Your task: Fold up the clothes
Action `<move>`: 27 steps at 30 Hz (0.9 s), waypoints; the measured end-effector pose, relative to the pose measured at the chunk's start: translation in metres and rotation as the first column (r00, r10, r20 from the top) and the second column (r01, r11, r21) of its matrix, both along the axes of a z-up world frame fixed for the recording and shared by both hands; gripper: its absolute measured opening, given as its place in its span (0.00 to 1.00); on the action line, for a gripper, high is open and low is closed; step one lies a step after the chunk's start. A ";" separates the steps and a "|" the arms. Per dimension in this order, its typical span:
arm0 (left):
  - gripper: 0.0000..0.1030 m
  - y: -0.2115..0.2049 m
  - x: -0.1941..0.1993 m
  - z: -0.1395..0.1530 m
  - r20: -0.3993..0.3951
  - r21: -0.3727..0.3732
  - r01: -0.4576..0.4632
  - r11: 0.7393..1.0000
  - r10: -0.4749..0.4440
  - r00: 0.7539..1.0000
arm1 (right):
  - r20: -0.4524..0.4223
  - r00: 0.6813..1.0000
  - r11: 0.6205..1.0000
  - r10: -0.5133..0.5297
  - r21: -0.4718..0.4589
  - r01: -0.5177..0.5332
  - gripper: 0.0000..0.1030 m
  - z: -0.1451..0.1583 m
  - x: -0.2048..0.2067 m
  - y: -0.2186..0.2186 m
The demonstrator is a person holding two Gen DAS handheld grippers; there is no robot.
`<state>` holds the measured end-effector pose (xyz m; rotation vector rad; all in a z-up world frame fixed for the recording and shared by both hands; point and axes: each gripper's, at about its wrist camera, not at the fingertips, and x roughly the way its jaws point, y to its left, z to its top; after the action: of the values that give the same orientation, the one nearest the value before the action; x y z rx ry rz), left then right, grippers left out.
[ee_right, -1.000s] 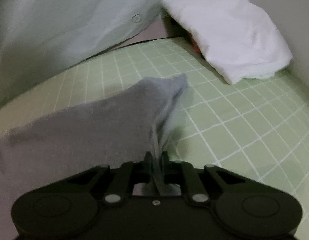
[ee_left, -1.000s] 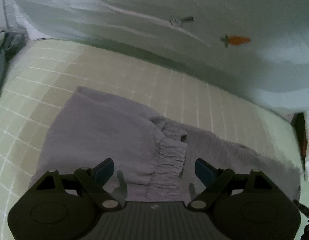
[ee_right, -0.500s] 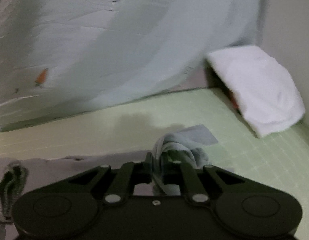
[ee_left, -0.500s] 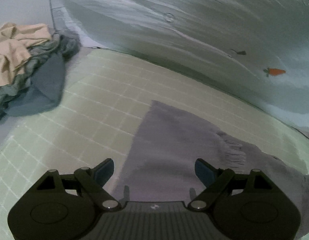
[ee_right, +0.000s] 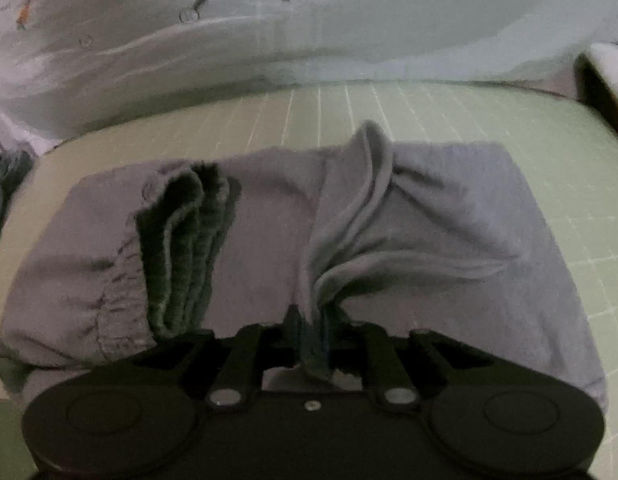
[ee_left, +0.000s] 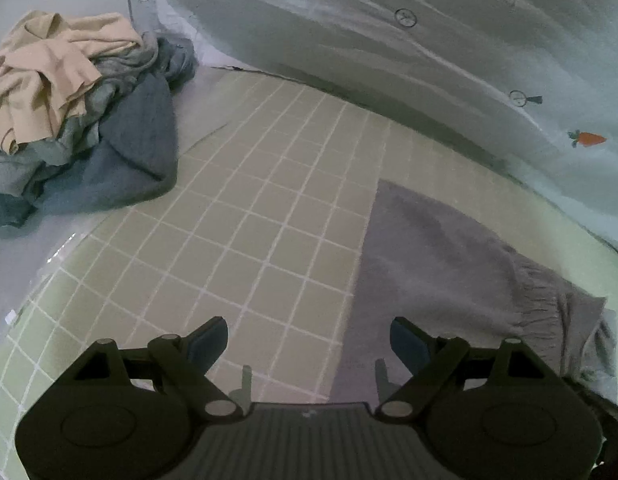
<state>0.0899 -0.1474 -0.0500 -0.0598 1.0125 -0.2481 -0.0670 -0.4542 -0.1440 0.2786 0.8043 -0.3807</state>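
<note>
A grey garment [ee_left: 429, 248] with a gathered elastic waistband [ee_right: 181, 248] lies on the green grid mat [ee_left: 249, 200]. In the right wrist view it lies doubled over itself [ee_right: 449, 208]. A bunched fold of it runs up between the fingers of my right gripper [ee_right: 313, 320]. Those jaws are opening, and the cloth still looks pinched between them. My left gripper [ee_left: 309, 344] stands wide open with nothing in it. It hovers over the mat at the garment's left edge, its right finger above the cloth.
A heap of beige, grey and blue clothes [ee_left: 77, 120] lies at the mat's far left. A pale duvet with carrot prints [ee_left: 389, 40] runs along the back. A white pillow [ee_right: 613, 64] shows at the far right edge.
My right gripper carried the garment's end across and laid it over the rest, bringing the waistband into its view. My left gripper swung left, open throughout, and the clothes heap came into sight.
</note>
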 end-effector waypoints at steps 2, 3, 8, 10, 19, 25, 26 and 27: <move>0.86 0.004 0.007 -0.004 0.002 -0.008 -0.013 1.000 0.013 1.000 | 0.012 1.000 1.000 -0.002 0.009 0.002 0.35 0.007 0.000 -0.002; 0.86 0.006 0.011 -0.006 -0.004 -0.019 -0.027 0.999 0.027 1.000 | 0.037 0.999 1.000 -0.021 0.005 0.021 0.36 0.011 -0.002 -0.006; 0.86 0.005 0.028 -0.017 -0.048 -0.042 -0.043 0.998 0.041 0.998 | 0.120 0.977 0.984 -0.176 0.028 0.174 0.58 0.036 -0.023 -0.035; 0.86 0.002 0.029 -0.020 -0.055 -0.031 -0.027 0.999 0.026 0.998 | 0.125 0.958 0.965 -0.259 0.078 0.251 0.63 0.033 -0.030 -0.052; 0.86 -0.007 0.027 -0.031 -0.083 0.015 0.014 1.000 -0.012 0.996 | 0.020 0.953 0.953 -0.301 0.036 0.301 0.71 0.000 -0.018 -0.100; 0.86 -0.013 0.026 -0.033 -0.094 0.032 0.015 0.999 -0.012 0.996 | 0.079 0.978 0.972 -0.192 0.149 0.179 0.04 0.008 0.001 -0.103; 0.86 -0.014 0.026 -0.033 -0.095 0.034 0.017 0.999 -0.014 0.995 | 0.102 0.979 0.974 -0.177 0.161 0.159 0.04 0.013 0.006 -0.101; 0.86 -0.015 0.025 -0.033 -0.095 0.036 0.021 0.999 -0.017 0.995 | 0.131 0.980 0.976 -0.148 0.179 0.123 0.04 0.019 0.011 -0.097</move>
<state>0.1154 -0.1622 -0.0831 -0.0287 1.1120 -0.2455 -0.0558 -0.5512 -0.1249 0.5170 0.6780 -0.4160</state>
